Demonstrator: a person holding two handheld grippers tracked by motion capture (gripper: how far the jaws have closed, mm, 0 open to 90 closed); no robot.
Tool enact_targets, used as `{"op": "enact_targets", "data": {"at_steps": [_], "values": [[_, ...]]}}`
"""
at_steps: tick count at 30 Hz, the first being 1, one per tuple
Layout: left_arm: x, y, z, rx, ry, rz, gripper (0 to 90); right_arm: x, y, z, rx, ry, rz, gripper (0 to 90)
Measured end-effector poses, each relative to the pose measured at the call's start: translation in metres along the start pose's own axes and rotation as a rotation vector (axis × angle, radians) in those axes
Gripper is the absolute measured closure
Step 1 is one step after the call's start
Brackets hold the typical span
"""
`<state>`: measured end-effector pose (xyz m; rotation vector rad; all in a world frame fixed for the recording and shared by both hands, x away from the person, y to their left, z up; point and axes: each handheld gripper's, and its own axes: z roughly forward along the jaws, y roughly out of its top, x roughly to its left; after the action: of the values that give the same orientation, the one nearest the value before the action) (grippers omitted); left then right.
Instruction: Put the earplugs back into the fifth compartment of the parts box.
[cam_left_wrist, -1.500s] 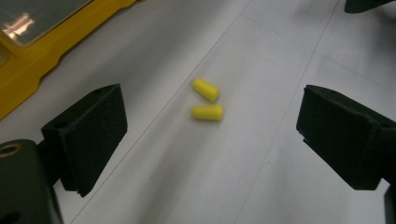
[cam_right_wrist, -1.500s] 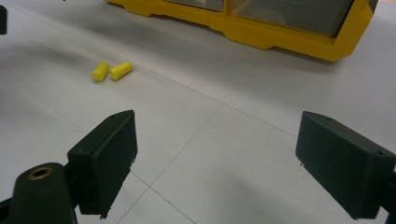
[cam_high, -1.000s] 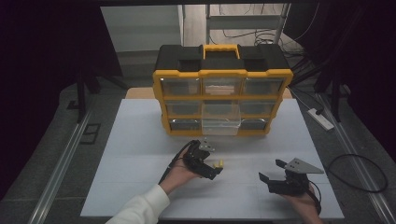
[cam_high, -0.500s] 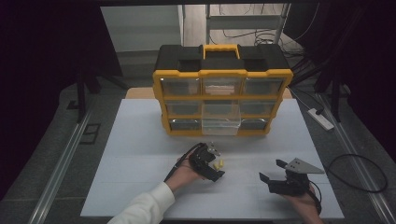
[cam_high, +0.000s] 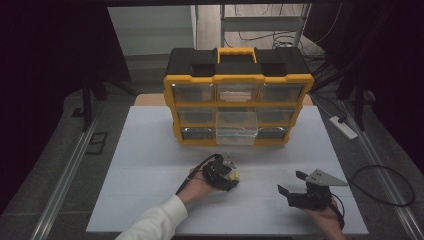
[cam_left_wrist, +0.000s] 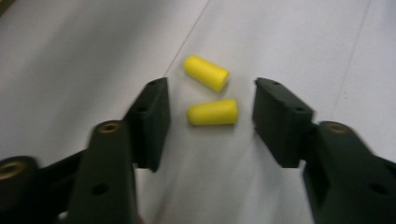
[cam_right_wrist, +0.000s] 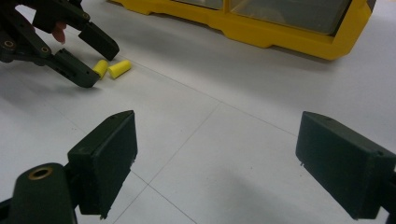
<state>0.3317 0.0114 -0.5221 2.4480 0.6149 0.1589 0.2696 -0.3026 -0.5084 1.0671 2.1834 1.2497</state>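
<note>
Hovering my left tool (cam_left_wrist: 210, 116) wide open over two small yellow foam earplugs (cam_left_wrist: 212, 112) on the white tabletop (cam_high: 150, 150).
One plug lies between its jaws, untouched I think; the other lies just beyond. My right tool (cam_high: 300, 191) rests open, empty, well apart, before the yellow-and-black plastic drawer organiser (cam_high: 235, 75).

High view overhead facing forward, both tongs views close to table (cam_high: 150, 150), sharing yellow earplugs (cam_left_wrist: 212, 112).
</note>
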Motion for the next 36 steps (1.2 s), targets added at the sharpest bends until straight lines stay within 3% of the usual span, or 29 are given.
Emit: {"op": "enact_targets", "data": {"at_steps": [4, 10, 22, 36], "values": [[-0.001, -0.001, -0.001, 0.002, -0.013, 0.016, 64.6, 0.000, 0.000, 0.000, 0.002, 0.001, 0.000, 13.3], [-0.001, -0.002, -0.005, -0.005, 0.005, 0.025, 68.2, 0.000, 0.000, 0.000, 0.001, 0.000, 0.000, 13.3], [-0.008, -0.016, -0.041, -0.160, -0.012, -0.034, 68.3, 0.000, 0.000, 0.000, 0.002, 0.000, -0.005, 13.2], [-0.011, -0.023, -0.080, -0.308, 0.005, -0.068, 68.2, 0.000, 0.000, 0.001, 0.006, -0.001, -0.006, 13.2]]}}
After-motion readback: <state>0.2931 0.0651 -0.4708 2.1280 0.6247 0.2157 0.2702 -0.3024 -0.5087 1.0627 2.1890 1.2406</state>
